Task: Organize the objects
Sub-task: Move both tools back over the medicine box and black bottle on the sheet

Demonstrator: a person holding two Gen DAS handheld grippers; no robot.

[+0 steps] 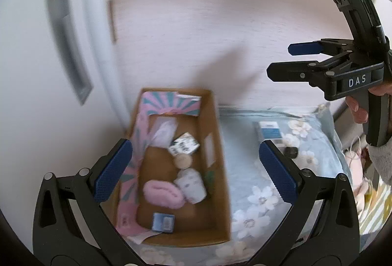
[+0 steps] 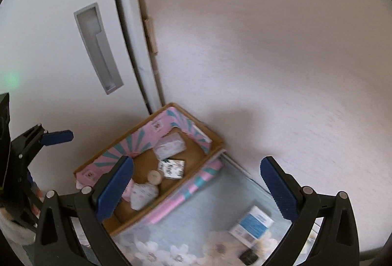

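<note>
- Blue-padded left tongs point(image 1: 196, 168) fill the lower frame of the left wrist view, spread wide and holding nothing; between the pads lies the cardboard box point(image 1: 215, 129) on a flower-patterned bed cover point(image 1: 247, 192)
- Right tongs point(image 1: 281, 63) hang at the right edge of that same view, held by a hand point(image 1: 360, 107) in a fluffy sleeve; they too stand spread and empty, well above the bed
- Inside the box, at centre frame, sit a pink soft pouch point(image 1: 163, 193), a white patterned bundle point(image 1: 192, 185), a round beige lid or jar point(image 1: 182, 161), a black-and-white printed packet point(image 1: 183, 143), a clear plastic wrap point(image 1: 163, 131) and a small blue card point(image 1: 163, 222); a pink-and-teal liner point(image 1: 169, 102) runs along the box's upper and left walls
- Outside the box, at lower right of the right wrist view, a blue-and-white carton point(image 2: 252, 223) lies on the bed cover, with a small dark item point(image 2: 248, 256) just beside it at the bottom edge; both are well apart from the box
- My reading: several things are already boxed, and the step in hand is the reach for what is left out, most likely the carton
- Next move would call for lowering one pair of tongs over the carton across its narrow sides, then closing gently, since the soft bed cover may give under pressure; both views are blurred, so finer detail cannot be told
</note>
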